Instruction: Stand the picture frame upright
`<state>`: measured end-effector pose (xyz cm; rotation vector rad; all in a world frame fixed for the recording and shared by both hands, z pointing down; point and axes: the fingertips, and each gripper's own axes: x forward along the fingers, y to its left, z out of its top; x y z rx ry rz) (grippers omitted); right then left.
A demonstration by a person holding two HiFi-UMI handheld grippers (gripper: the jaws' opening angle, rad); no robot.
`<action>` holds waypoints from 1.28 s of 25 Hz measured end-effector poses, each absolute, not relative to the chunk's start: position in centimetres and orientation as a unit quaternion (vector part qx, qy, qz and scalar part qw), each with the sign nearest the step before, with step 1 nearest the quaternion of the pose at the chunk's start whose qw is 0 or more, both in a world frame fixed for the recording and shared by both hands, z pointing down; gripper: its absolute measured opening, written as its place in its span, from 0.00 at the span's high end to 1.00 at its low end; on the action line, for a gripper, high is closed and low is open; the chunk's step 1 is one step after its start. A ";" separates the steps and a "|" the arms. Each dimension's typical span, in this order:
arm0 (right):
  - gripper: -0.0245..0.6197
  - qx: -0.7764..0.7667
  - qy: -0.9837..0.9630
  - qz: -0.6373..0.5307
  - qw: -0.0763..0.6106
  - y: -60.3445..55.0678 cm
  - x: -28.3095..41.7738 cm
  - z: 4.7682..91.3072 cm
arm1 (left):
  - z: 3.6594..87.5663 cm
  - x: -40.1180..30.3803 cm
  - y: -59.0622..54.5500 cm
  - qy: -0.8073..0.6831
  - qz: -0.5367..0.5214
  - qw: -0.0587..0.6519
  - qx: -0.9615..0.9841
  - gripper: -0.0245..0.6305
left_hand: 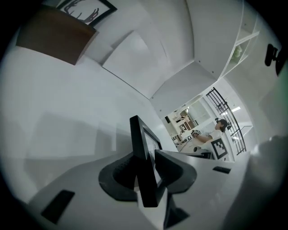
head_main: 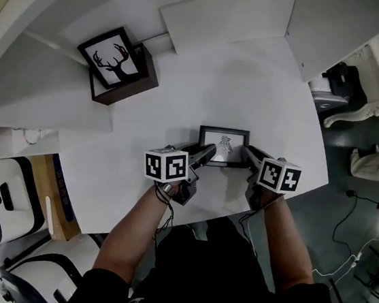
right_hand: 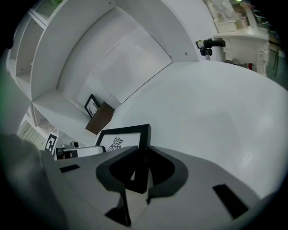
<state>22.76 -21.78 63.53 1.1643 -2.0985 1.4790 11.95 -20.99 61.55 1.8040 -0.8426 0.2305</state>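
Note:
A small black picture frame with a bird drawing is held between my two grippers over the white table, its face turned up toward the head camera. My left gripper is shut on the frame's left edge. In the left gripper view the frame stands edge-on between the jaws of the left gripper. My right gripper is shut on the right edge. The right gripper view has the frame clamped at its side bar by the right gripper. Whether the frame's lower edge touches the table is hidden.
A second framed picture of antlers leans on a brown box at the table's back left, also visible as the box. White wall panels rise behind the table. The table's curved edge drops to the floor at the right.

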 end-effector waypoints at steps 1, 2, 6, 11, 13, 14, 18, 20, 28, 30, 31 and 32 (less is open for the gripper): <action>0.86 0.408 -0.735 0.516 0.162 -21.8 22.7 63.5 | 61.6 11.9 -21.0 -0.354 0.093 0.540 0.758 0.79; 0.86 0.408 -0.736 0.514 0.164 -21.8 22.7 63.5 | 61.6 11.9 -20.9 -0.352 0.089 0.541 0.759 0.80; 0.86 0.408 -0.739 0.509 0.171 -21.7 22.6 63.6 | 61.3 11.8 -20.8 -0.342 0.069 0.549 0.760 0.82; 0.86 0.397 -0.745 0.508 0.173 -21.6 22.4 63.5 | 60.9 11.9 -20.4 -0.322 0.004 0.578 0.750 0.87; 0.84 0.387 -0.749 0.511 0.170 -21.5 22.3 63.4 | 60.4 11.8 -20.2 -0.313 -0.024 0.587 0.746 0.89; 0.84 0.380 -0.751 0.514 0.169 -21.5 22.2 63.3 | 60.3 11.7 -20.1 -0.310 -0.033 0.588 0.747 0.89; 0.77 0.338 -0.765 0.529 0.140 -21.4 21.6 62.6 | 59.3 11.1 -19.6 -0.297 -0.054 0.575 0.760 0.90; 0.74 0.311 -0.773 0.542 0.113 -21.3 21.0 61.9 | 58.5 10.6 -19.6 -0.295 -0.069 0.568 0.765 0.91; 0.72 0.213 -0.781 0.588 -0.010 -21.4 18.0 58.1 | 54.2 7.7 -18.8 -0.281 -0.145 0.540 0.780 0.91; 0.73 0.171 -0.790 0.588 -0.028 -21.3 16.6 56.4 | 53.3 7.0 -18.2 -0.277 -0.155 0.533 0.784 0.91; 0.78 0.156 -0.795 0.585 -0.025 -21.1 16.0 55.8 | 52.8 6.5 -18.0 -0.276 -0.159 0.530 0.786 0.91; 0.84 0.146 -0.802 0.579 -0.018 -21.0 15.5 55.3 | 52.5 6.0 -17.7 -0.277 -0.165 0.528 0.786 0.91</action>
